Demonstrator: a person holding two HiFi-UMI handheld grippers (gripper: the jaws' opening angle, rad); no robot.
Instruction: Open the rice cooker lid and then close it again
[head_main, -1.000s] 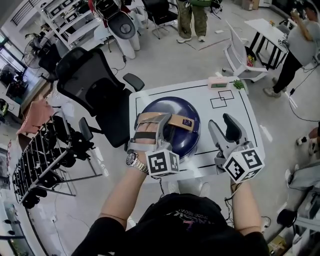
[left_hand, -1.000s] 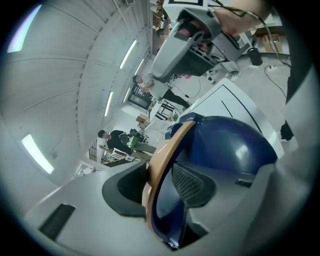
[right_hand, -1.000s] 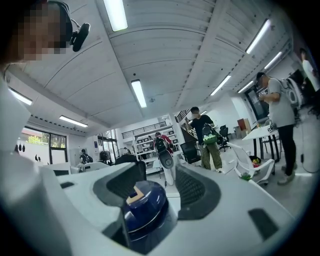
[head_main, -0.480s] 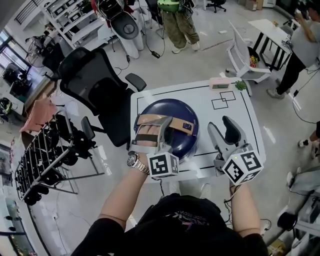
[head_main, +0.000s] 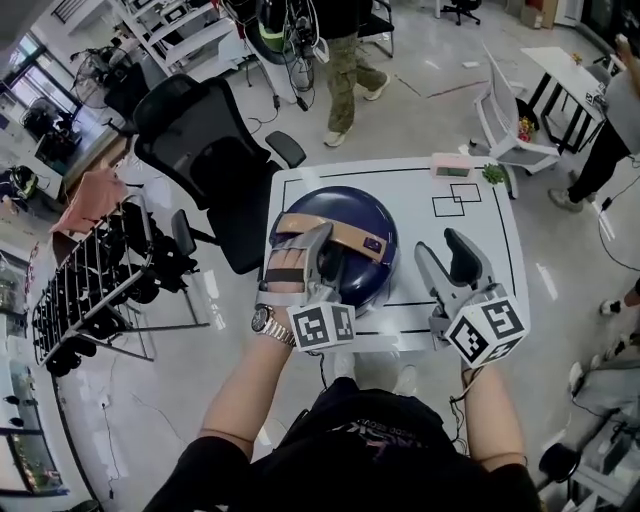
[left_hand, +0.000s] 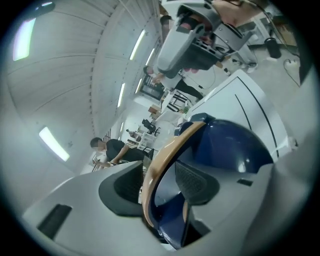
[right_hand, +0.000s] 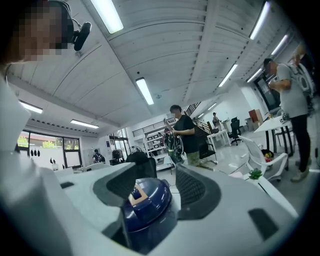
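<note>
- The left gripper (head_main: 305, 243) straddles the rice cooker's (head_main: 345, 205) tan handle (head_main: 357, 244), its jaws just opening and not clamping.
- The right gripper (head_main: 447, 252) is at the cooker's three o'clock, jaws apart and empty.

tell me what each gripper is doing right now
Left gripper: open, jaws just been opening, rice cooker handle between them, not clamped.
Right gripper: open, empty.

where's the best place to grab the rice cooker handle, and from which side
Probably the middle of the tan handle, coming from the person's side of the rice cooker, one jaw on each face. It is a thin strap arching clear of the lid. The left gripper straddles it nearer its left end; its jaws have just been opening.
</note>
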